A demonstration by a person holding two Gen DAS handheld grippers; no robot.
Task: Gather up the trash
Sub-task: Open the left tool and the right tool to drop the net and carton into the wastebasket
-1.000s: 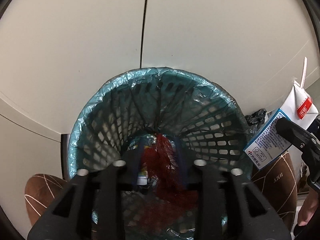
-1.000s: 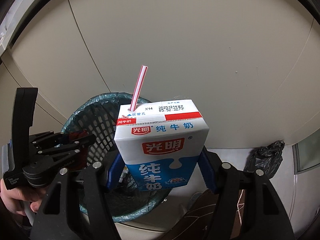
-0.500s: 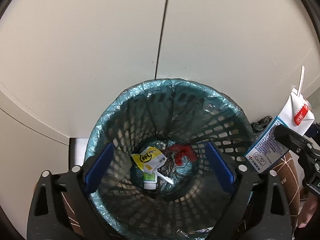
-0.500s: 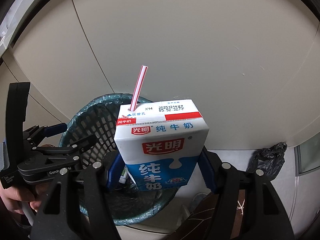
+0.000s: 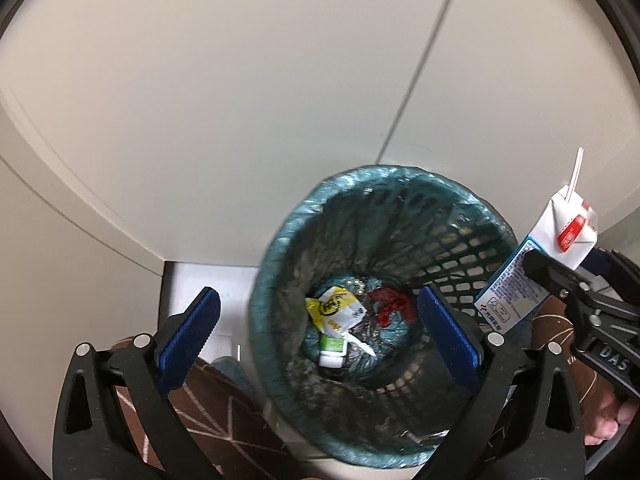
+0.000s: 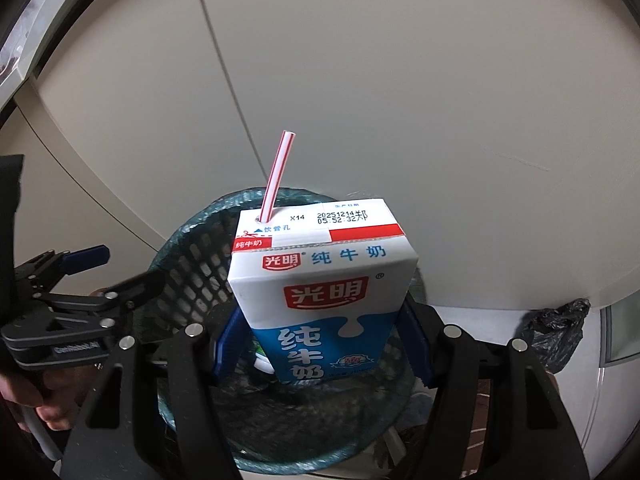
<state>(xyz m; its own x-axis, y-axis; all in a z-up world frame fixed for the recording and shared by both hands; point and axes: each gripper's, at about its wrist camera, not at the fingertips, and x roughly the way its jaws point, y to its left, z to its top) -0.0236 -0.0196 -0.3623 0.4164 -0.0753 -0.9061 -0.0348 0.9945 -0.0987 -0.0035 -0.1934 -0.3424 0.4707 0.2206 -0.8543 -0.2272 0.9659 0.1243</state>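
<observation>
1. Left wrist view: the left gripper [image 5: 320, 336] hangs tilted down over the lined wastebasket [image 5: 280, 264], jaws opening wide with nothing pinched; it should clear off to the left
2. Right wrist view: the right gripper [image 6: 320, 344] pinches the milk carton [image 6: 320, 292] near the wastebasket's [image 6: 188, 264] right rim; centre it over the opening before letting go

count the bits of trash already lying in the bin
3 visible on the bottom of the bin: a yellow packet, a red scrap right of it, a green-and-white tube below. More may be hidden.
</observation>
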